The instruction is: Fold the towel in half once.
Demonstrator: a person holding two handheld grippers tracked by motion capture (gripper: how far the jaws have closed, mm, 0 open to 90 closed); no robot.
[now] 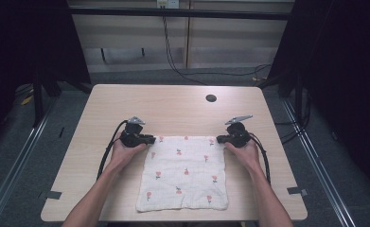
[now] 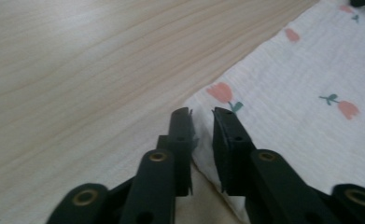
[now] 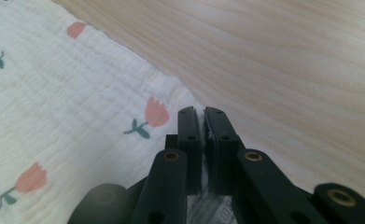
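Two-handed pick-up of a muslin cloth, white with a printed tulip pattern, lying flat on the pale wooden surface. I have the left gripper at the cloth's far left corner and the right gripper at its far right corner, so that both far corners are taken at once and the far edge runs straight between my fingers. In the left gripper view, the fingers stand close together with the corner of the cloth pinched up between them; a narrow gap remains toward the tips, yet the fabric rises off the surface there, so I judge this a grip on the cloth. In the right gripper view, the fingers are pressed nearly flat against each other with a thin line of white fabric caught in the seam: closed on the cloth. The rest of the cloth spreads from my fingers back toward me, its near edge close to the near edge of the surface. Holding matched corners keeps the sheet square, which I judge suits lifting it or folding it toward the near edge.
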